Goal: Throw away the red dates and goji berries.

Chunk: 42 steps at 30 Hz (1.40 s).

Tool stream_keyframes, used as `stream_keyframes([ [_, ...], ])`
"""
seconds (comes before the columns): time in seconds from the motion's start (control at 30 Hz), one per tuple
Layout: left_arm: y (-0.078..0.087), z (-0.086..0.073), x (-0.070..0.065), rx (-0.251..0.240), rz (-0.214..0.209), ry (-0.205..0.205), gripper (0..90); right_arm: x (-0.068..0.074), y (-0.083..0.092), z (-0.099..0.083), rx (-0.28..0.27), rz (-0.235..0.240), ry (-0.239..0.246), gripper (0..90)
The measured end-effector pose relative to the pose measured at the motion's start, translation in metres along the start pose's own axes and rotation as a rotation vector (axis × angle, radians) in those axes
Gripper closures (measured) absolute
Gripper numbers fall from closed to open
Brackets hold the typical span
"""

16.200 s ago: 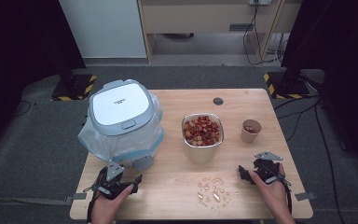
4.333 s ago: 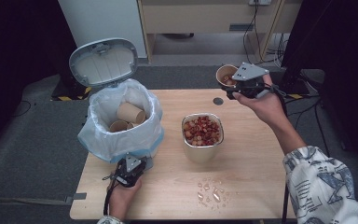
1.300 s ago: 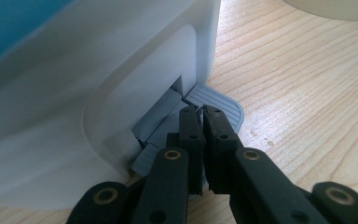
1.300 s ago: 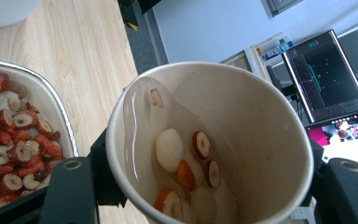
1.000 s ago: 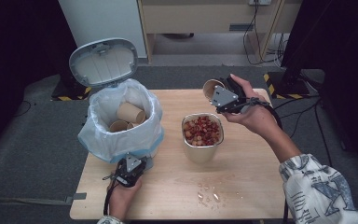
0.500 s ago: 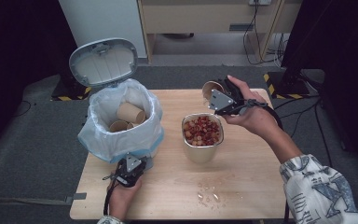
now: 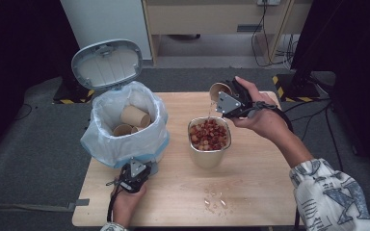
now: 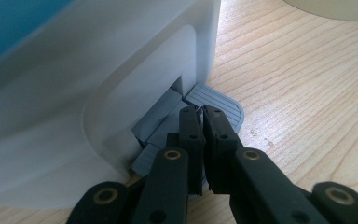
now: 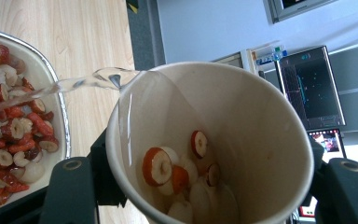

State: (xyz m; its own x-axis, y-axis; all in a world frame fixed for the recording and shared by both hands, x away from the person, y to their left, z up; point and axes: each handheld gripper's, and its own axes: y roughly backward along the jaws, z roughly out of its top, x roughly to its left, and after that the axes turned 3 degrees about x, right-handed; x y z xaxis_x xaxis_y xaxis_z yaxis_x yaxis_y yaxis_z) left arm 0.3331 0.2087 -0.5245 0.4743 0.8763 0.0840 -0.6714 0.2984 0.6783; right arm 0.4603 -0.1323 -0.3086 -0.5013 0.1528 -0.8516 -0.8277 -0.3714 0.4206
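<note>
At nine o'clock the bin (image 7: 125,130) stands lid-up, the left gripper (image 8: 200,116), fingers pressed together, pushing its pedal (image 8: 214,105). At one o'clock the right gripper (image 7: 224,98) pinches the tilted paper cup (image 9: 205,144), streaming liquid into the fruit container (image 7: 209,142); fruit remains inside. Binning the cup is left. Spilled drops (image 7: 214,199) wet the bench (image 7: 265,192) at six o'clock; nothing blocks the way.

floor: grey carpet (image 7: 38,159) around the wooden table (image 7: 270,192) | back: pale wooden cabinet (image 7: 212,17), white panel (image 7: 101,19) beside it | corners: yellow-black hazard tape (image 7: 282,86) | sides: dark curtains (image 7: 356,57) | cables (image 7: 265,33) on floor | light: even, overhead
</note>
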Motion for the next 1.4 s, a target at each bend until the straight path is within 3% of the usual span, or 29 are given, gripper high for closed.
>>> stream_keyframes([
  [0.53,0.000,0.000,0.000,0.000,-0.001,0.002,85.4,-0.003,0.003,-0.002,-0.003,-0.014,-0.007,33.5],
  [1.0,0.000,0.000,0.000,-0.001,-0.001,0.002,85.3,-0.019,0.013,-0.005,-0.009,-0.040,-0.017,33.5],
  [1.23,0.000,0.000,0.000,-0.001,-0.002,0.002,85.3,-0.022,0.015,-0.002,-0.005,-0.051,0.001,33.5],
  [1.4,0.000,0.000,0.000,0.000,-0.002,0.002,85.3,-0.022,0.017,0.000,0.011,-0.072,0.057,33.6],
])
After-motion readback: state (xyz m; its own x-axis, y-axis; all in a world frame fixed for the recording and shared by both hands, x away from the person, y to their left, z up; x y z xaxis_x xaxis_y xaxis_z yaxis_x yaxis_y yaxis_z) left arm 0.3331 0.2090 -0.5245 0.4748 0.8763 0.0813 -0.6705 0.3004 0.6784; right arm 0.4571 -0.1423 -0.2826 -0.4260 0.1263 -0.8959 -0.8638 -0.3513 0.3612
